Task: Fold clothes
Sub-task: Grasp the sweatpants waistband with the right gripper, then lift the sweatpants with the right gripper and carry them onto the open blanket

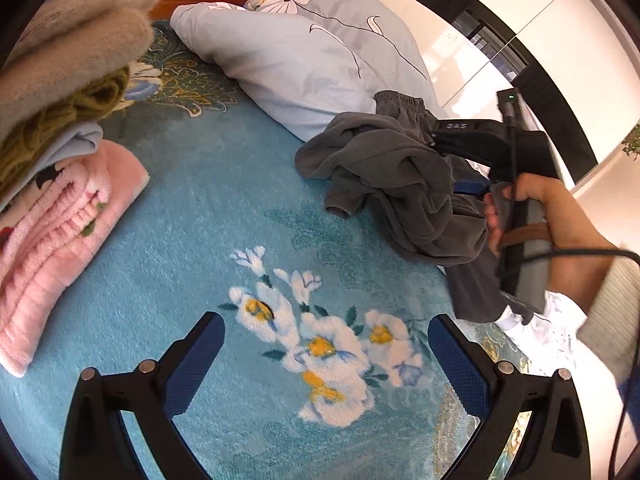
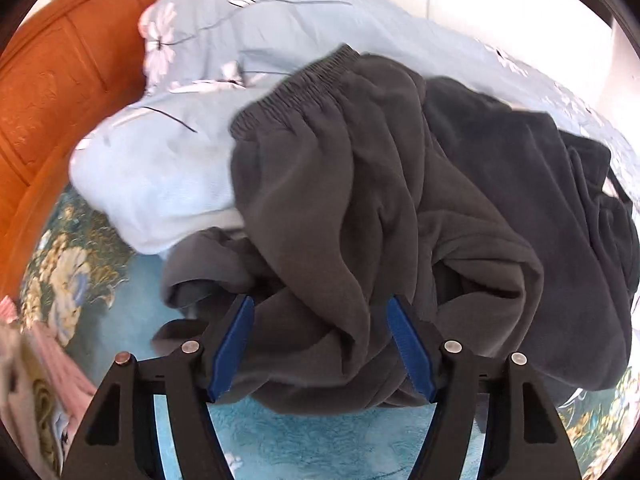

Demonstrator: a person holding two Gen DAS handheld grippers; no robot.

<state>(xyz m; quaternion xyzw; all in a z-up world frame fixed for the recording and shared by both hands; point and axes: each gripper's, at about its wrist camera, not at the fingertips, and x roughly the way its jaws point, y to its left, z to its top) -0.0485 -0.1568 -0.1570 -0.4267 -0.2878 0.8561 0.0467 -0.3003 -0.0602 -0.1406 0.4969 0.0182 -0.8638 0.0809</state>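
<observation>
**Grey trousers bunched between the right jaws**

Left wrist view: the left gripper (image 1: 326, 354) hangs wide open and empty over the blue flowered blanket (image 1: 208, 208). A stack of folded clothes (image 1: 60, 152) sits at far left. The crumpled grey trousers (image 1: 384, 172) lie to the right, against the pale blue pillow (image 1: 288, 60), where a hand (image 1: 516, 208) holds the right gripper.

Right wrist view: the right gripper (image 2: 320, 344) has the trousers bunched between its blue pads (image 2: 234, 348); whether they pinch the cloth I cannot tell.

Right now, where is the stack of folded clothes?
In the left wrist view, the folded stack sits at the far left on the blue floral blanket, across from the crumpled grey garment and left of the pale blue pillow.
</observation>
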